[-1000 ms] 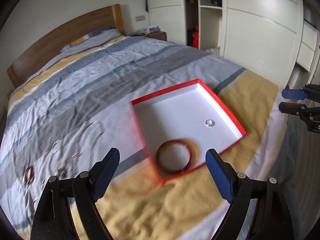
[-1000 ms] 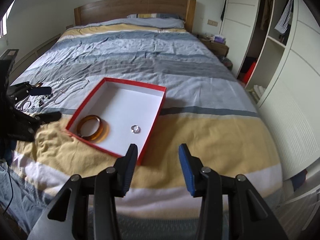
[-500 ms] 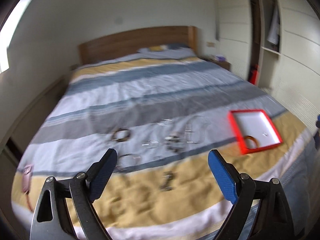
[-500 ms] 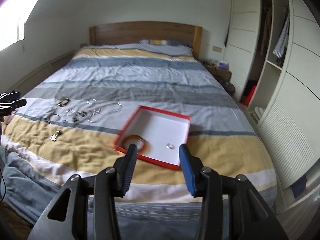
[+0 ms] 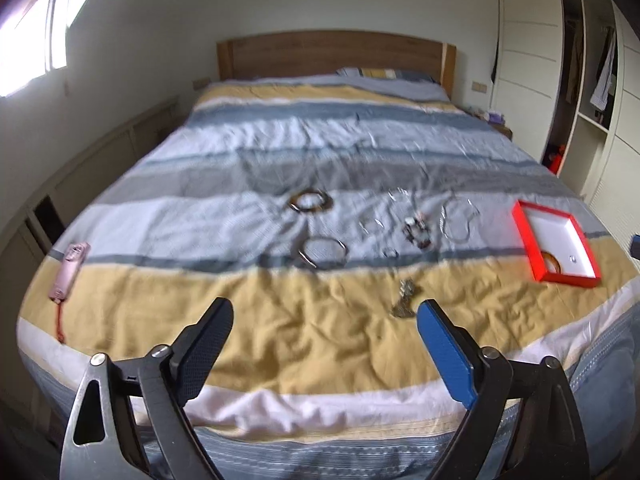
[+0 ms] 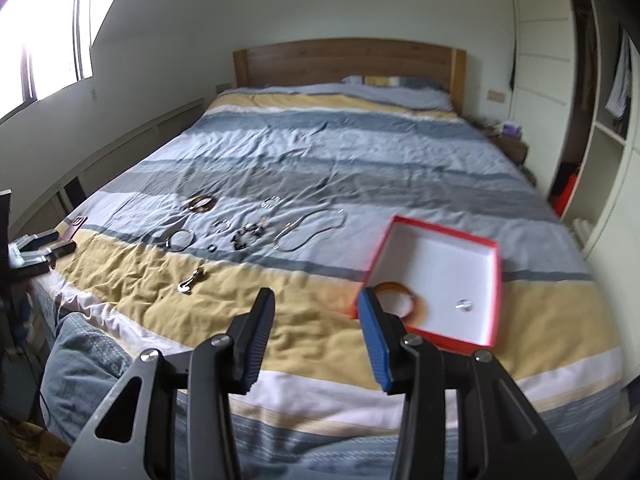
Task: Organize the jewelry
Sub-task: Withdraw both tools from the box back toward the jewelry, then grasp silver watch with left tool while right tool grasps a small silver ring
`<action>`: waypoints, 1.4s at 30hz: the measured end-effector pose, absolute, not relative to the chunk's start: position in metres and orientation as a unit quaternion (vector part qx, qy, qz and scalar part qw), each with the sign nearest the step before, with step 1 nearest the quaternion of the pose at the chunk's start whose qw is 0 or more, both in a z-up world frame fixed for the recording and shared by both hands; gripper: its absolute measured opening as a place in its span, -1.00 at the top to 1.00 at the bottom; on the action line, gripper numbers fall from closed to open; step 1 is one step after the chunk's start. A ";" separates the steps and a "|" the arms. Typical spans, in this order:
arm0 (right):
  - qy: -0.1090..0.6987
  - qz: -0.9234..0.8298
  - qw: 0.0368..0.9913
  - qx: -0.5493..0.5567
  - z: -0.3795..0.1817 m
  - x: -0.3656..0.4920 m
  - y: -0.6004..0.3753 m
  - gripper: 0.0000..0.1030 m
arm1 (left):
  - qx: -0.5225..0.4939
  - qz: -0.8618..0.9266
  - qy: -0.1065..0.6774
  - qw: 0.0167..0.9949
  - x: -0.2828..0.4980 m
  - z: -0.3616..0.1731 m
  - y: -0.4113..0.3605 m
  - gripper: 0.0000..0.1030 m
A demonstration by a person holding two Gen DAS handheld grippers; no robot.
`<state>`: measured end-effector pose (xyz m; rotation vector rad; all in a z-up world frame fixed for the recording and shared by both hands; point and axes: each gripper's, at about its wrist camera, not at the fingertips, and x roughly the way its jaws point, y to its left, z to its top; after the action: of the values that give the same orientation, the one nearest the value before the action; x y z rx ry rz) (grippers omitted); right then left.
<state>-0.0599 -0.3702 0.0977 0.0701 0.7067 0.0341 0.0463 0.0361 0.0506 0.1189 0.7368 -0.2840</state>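
A red box (image 5: 555,240) with a white inside lies on the bed at the right; it also shows in the right wrist view (image 6: 440,268). It holds an amber bangle (image 6: 404,300) and a small silver ring (image 6: 464,304). Several loose pieces lie on the bedspread: a brown bangle (image 5: 310,202), a silver bangle (image 5: 322,252), a chain necklace (image 5: 458,222), dark beads (image 5: 416,232) and a metal clasp piece (image 5: 405,300). My left gripper (image 5: 324,334) is open and empty above the bed's foot. My right gripper (image 6: 316,330) is open and empty, left of the box.
A pink remote (image 5: 68,268) with a red cord lies at the bed's left edge. A wooden headboard (image 5: 336,54) stands at the far end. White wardrobes (image 5: 592,80) line the right side. The left gripper shows at the left in the right wrist view (image 6: 44,248).
Both grippers have pulled back and up from the red box. The left view has swung left from the box to the loose jewelry. Both stay open and empty.
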 end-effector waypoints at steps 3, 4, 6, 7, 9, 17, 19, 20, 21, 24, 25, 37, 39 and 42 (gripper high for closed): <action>0.366 0.028 0.929 0.044 0.076 -0.039 -0.362 0.20 | 0.057 -0.160 0.376 0.911 0.055 0.031 0.016 -0.71; 0.374 0.033 0.926 0.047 0.068 -0.032 -0.360 0.20 | 0.057 -0.165 0.380 0.909 0.058 0.026 0.011 -0.71; 0.383 0.038 0.922 0.050 0.056 -0.022 -0.357 0.20 | 0.059 -0.177 0.391 0.901 0.068 0.013 -0.004 -0.71; 0.388 0.040 0.919 0.052 0.050 -0.016 -0.356 0.20 | 0.060 -0.182 0.394 0.899 0.072 0.008 -0.009 -0.71; 0.400 0.043 0.914 0.054 0.037 -0.002 -0.355 0.19 | 0.064 -0.191 0.404 0.892 0.083 -0.004 -0.022 -0.71; 0.428 0.062 0.899 0.068 0.000 0.047 -0.348 0.19 | 0.074 -0.218 0.451 0.863 0.127 -0.056 -0.054 -0.34; 0.434 0.069 0.895 0.069 -0.009 0.060 -0.343 0.19 | 0.074 -0.222 0.458 0.857 0.137 -0.064 -0.058 -0.26; 0.438 0.074 0.893 0.070 -0.013 0.067 -0.339 0.19 | 0.074 -0.225 0.461 0.855 0.142 -0.069 -0.060 -0.25; 0.440 0.080 0.892 0.071 -0.017 0.074 -0.336 0.19 | 0.075 -0.229 0.464 0.853 0.147 -0.074 -0.062 -0.20; 0.444 0.098 0.888 0.069 -0.026 0.091 -0.324 0.19 | 0.081 -0.238 0.472 0.845 0.159 -0.086 -0.068 -0.03; 0.445 0.105 0.887 0.068 -0.029 0.097 -0.319 0.19 | 0.085 -0.239 0.476 0.842 0.163 -0.091 -0.071 0.06; 0.451 0.189 0.868 0.082 -0.063 0.164 -0.262 0.20 | 0.030 -0.227 0.468 0.854 0.185 -0.100 -0.040 0.80; 0.453 0.207 0.863 0.082 -0.070 0.173 -0.249 0.21 | 0.017 -0.222 0.467 0.856 0.186 -0.099 -0.031 0.80; 0.458 0.224 0.857 0.076 -0.082 0.186 -0.230 0.21 | 0.008 -0.216 0.466 0.858 0.185 -0.098 -0.022 0.80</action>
<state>0.1860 -0.2302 -0.0818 0.1598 0.9620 0.4717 0.1852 -0.0217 -0.0985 0.0163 0.9786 -0.4546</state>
